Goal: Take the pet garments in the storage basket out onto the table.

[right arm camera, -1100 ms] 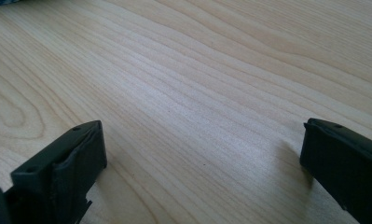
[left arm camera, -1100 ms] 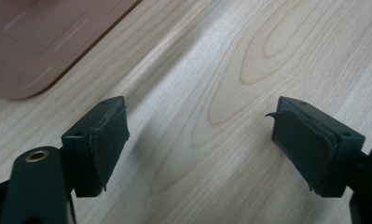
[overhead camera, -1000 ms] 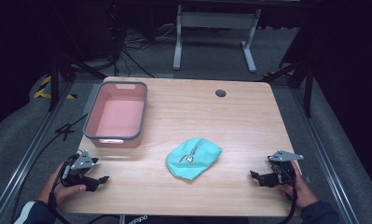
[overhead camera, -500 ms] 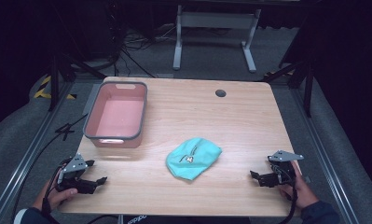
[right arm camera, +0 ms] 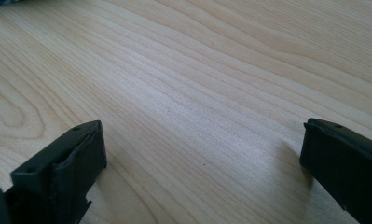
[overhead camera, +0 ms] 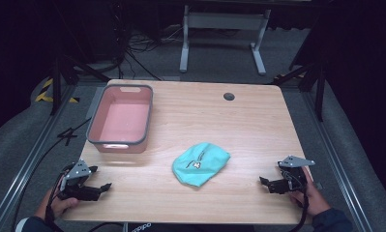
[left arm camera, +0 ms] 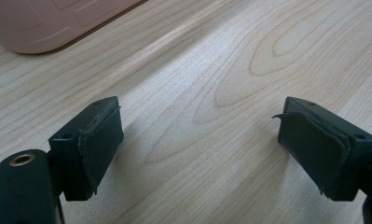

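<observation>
A crumpled teal cloth pouch (overhead camera: 200,163) with a zipper lies on the wooden table (overhead camera: 239,125), just in front of its middle. A pink bin with a grey rim (overhead camera: 96,129) stands at the left, and its corner (left arm camera: 48,28) also appears in the left gripper view. My left gripper (overhead camera: 103,187) rests at the table's front left corner, held by a hand, jaws open and empty (left arm camera: 200,149). My right gripper (overhead camera: 264,182) sits at the front right, also open over bare wood (right arm camera: 202,158). Both point inward toward the pouch.
A dark round grommet (overhead camera: 229,96) is set in the table near its back edge. Beyond the table stand a grey metal stand (overhead camera: 219,29) and cables on the floor (overhead camera: 137,53). Black frame rails run along both sides.
The left gripper has drawn back toward the front left corner of the table. The right gripper and the pouch have stayed where they were.
</observation>
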